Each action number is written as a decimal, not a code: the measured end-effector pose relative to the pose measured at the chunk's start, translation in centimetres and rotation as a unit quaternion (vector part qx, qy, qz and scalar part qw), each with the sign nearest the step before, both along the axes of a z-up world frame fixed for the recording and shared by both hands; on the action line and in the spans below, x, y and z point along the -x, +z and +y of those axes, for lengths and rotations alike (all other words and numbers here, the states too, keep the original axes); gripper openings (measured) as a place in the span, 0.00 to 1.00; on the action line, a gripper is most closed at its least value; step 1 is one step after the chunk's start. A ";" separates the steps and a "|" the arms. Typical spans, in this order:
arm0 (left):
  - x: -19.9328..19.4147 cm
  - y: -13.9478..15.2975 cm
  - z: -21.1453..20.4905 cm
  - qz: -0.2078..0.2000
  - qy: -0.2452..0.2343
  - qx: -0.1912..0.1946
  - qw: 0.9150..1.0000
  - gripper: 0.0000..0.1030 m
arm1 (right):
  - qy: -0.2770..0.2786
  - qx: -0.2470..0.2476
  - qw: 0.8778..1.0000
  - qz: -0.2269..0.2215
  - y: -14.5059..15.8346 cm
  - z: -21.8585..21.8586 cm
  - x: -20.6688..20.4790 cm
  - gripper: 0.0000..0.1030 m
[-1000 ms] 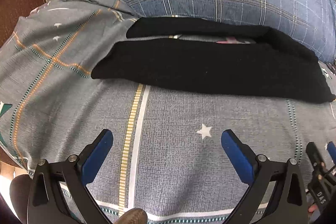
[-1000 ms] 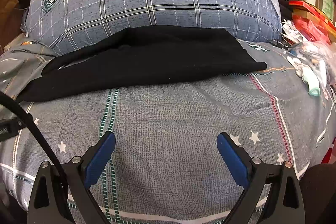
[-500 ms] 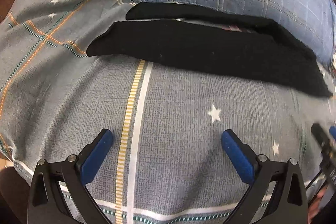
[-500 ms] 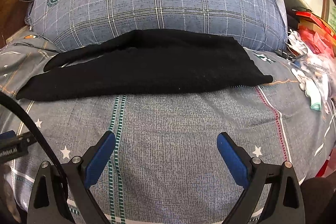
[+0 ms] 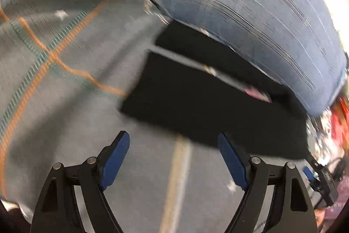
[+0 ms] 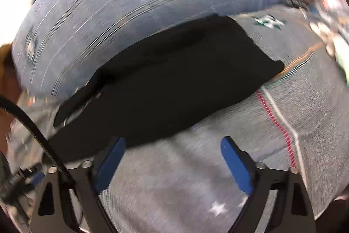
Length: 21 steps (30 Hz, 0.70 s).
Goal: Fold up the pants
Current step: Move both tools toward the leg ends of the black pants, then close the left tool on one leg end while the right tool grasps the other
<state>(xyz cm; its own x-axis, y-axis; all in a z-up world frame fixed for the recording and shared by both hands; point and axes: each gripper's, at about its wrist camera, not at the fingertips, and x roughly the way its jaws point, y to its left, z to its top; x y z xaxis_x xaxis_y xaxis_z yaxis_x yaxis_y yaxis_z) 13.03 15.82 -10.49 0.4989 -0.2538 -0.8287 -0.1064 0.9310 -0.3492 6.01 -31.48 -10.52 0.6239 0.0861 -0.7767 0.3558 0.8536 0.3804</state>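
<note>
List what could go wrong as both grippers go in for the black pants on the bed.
1. The pants lie flat on the bedsheet, so the left gripper or right gripper, both closing on nothing yet, may pinch sheet too.
2. The two legs lie split apart at their ends; gripping only one would likely skew the fold.
3. The pillow crowds the far edge.

A bed with a grey cover (image 5: pixel 65 71) of stripes and small white stars carries the things. A pair of black pants (image 6: pixel 174 88) lies flat on it, touching a large blue checked pillow (image 6: pixel 135 3) behind. Small blurred clutter (image 6: pixel 322 14) lies at the right edge.
</note>
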 end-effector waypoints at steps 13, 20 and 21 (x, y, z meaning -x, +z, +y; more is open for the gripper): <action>-4.0 -2.1 -0.4 0.028 -0.052 -0.032 0.998 0.17 | -0.109 -0.098 0.989 -0.005 -1.1 -9.9 -1.4 0.83; -5.4 -2.6 -0.3 0.034 -0.051 -0.030 0.998 0.19 | -0.127 -0.081 0.989 -0.003 -1.1 -11.4 -2.5 0.79; -5.4 -2.6 -0.3 0.034 -0.050 -0.033 0.998 0.18 | -0.125 -0.067 0.990 0.000 -1.0 -11.1 -2.9 0.78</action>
<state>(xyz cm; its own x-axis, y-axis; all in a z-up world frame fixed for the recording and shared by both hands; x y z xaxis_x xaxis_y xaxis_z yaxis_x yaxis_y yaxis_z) 18.45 15.55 -13.12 0.4151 -0.2429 -0.8767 -0.0328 0.9591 -0.2812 8.94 -42.57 -11.57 0.6387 0.0314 -0.7688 0.5502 0.6798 0.4848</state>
